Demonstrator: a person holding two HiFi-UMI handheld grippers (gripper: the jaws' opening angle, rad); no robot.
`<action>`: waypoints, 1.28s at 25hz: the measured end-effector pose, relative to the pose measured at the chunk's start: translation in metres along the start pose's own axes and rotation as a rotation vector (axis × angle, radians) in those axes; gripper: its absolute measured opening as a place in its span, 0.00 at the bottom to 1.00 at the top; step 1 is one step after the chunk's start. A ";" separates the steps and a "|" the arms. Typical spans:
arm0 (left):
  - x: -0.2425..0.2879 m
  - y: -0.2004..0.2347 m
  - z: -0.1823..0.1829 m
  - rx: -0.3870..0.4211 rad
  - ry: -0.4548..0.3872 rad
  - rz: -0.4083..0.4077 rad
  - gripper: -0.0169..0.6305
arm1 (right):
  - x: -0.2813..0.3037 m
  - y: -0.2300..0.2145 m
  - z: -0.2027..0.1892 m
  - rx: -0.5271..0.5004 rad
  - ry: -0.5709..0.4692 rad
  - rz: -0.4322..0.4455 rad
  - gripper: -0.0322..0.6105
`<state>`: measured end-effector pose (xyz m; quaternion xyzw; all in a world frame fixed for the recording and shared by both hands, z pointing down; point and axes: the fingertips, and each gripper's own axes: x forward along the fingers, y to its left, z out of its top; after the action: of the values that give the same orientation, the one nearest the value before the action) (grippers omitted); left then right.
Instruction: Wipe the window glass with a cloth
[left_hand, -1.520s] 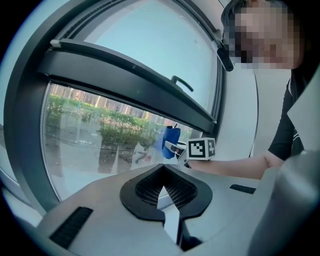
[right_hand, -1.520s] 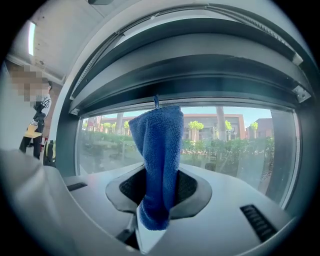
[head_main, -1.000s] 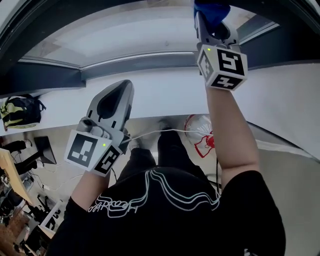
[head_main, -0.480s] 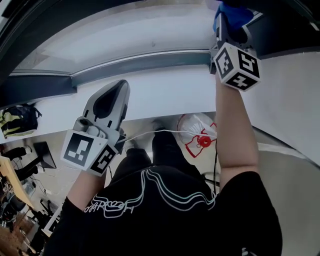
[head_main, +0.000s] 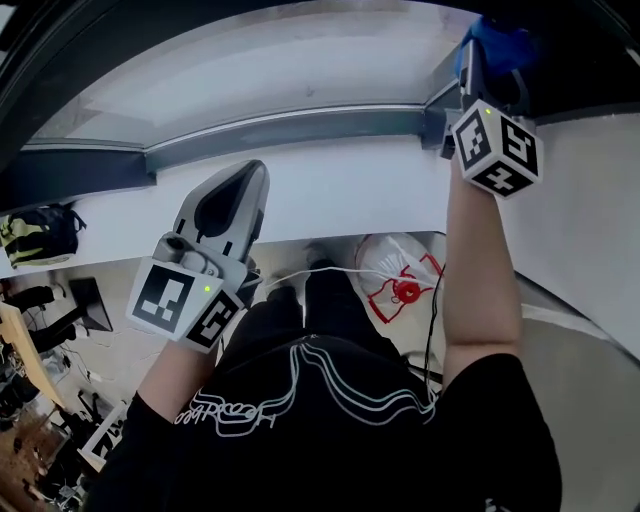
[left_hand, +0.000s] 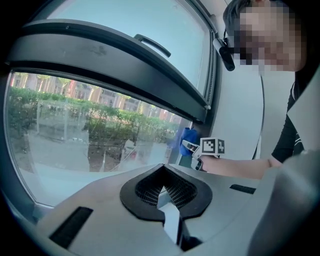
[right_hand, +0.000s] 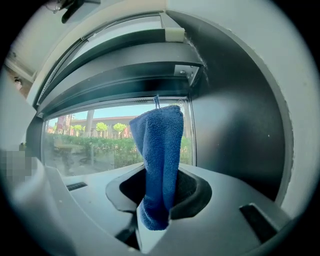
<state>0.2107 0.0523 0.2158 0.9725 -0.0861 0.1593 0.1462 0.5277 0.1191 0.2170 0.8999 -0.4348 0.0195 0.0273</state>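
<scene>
Our right gripper (head_main: 488, 48), arm stretched up, clenches the blue cloth (right_hand: 161, 165) near the window glass (head_main: 250, 70); our left gripper (head_main: 243, 178) hangs lower, closed, empty.

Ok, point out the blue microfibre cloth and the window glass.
blue microfibre cloth (right_hand: 161, 155), right gripper view, middle of the fold.
window glass (left_hand: 75, 132), left gripper view, lower pane.

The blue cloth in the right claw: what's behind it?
Behind the blue cloth is the window glass, with hedges and buildings outside. The glass directly behind it is covered.
</scene>
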 end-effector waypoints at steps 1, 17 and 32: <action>-0.001 0.004 -0.001 -0.003 -0.002 0.003 0.03 | -0.001 0.005 0.000 -0.009 -0.005 0.006 0.20; -0.106 0.140 -0.060 -0.156 -0.114 0.195 0.03 | -0.036 0.280 -0.033 -0.006 0.026 0.403 0.20; -0.282 0.279 -0.129 -0.280 -0.227 0.480 0.03 | -0.065 0.606 -0.072 0.015 0.081 0.833 0.20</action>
<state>-0.1488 -0.1360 0.3101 0.9063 -0.3505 0.0659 0.2265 0.0120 -0.2012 0.3047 0.6458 -0.7600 0.0676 0.0275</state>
